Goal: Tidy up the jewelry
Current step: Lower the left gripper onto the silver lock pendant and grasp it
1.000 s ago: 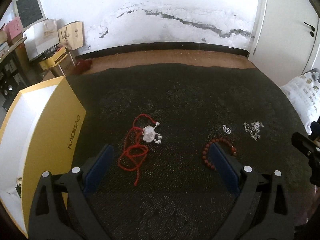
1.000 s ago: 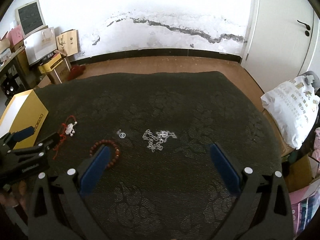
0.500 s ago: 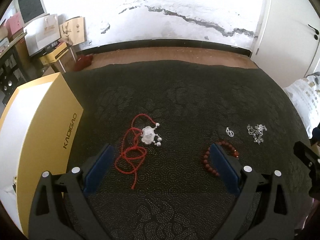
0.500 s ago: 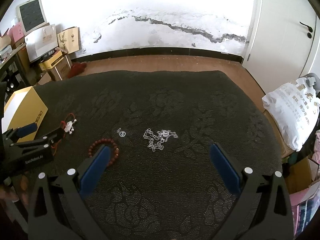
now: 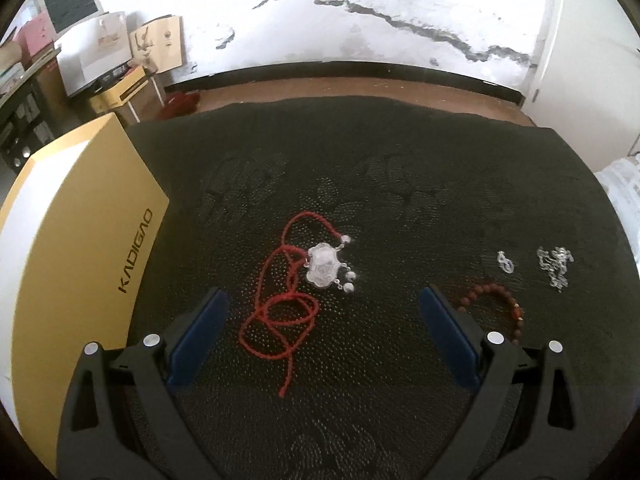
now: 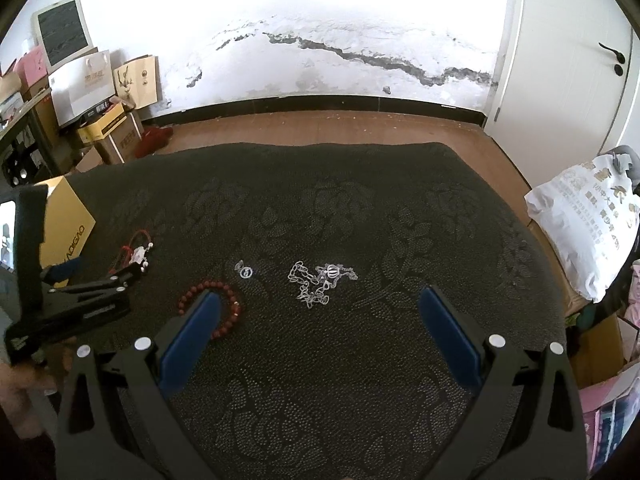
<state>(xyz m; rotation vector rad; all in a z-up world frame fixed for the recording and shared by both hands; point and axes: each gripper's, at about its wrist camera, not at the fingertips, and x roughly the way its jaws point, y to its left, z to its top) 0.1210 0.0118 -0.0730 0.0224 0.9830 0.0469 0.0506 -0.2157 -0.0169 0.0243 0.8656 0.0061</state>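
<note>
I am looking across a dark patterned cloth (image 6: 360, 360) spread over a low surface, with a peeling white wall and a strip of brown floor behind it. A yellow box (image 5: 80, 248) sits at the cloth's left edge, and I judge it is where the jewelry is meant to go.

My left gripper (image 5: 322, 336) hangs above the cloth with its jaws spread wide and nothing between them. It lines up on the red cord necklace (image 5: 280, 312), whose silver lock pendant (image 5: 324, 266) lies just beyond the tangled loops. The cord sits between the blue pads, so a straight descent should catch it. The loose loops could slip out if I close on the edge of the tangle.

My right gripper (image 6: 320, 328) is likewise released and empty. It hovers short of the silver chain (image 6: 318, 282), which lies bunched near the middle of the cloth. The small ring (image 6: 245, 270) rests apart to the chain's left. The brown bead bracelet (image 6: 224, 308) curls around my left fingertip from this view, partly hidden by it. Nothing has been lifted yet.
</note>
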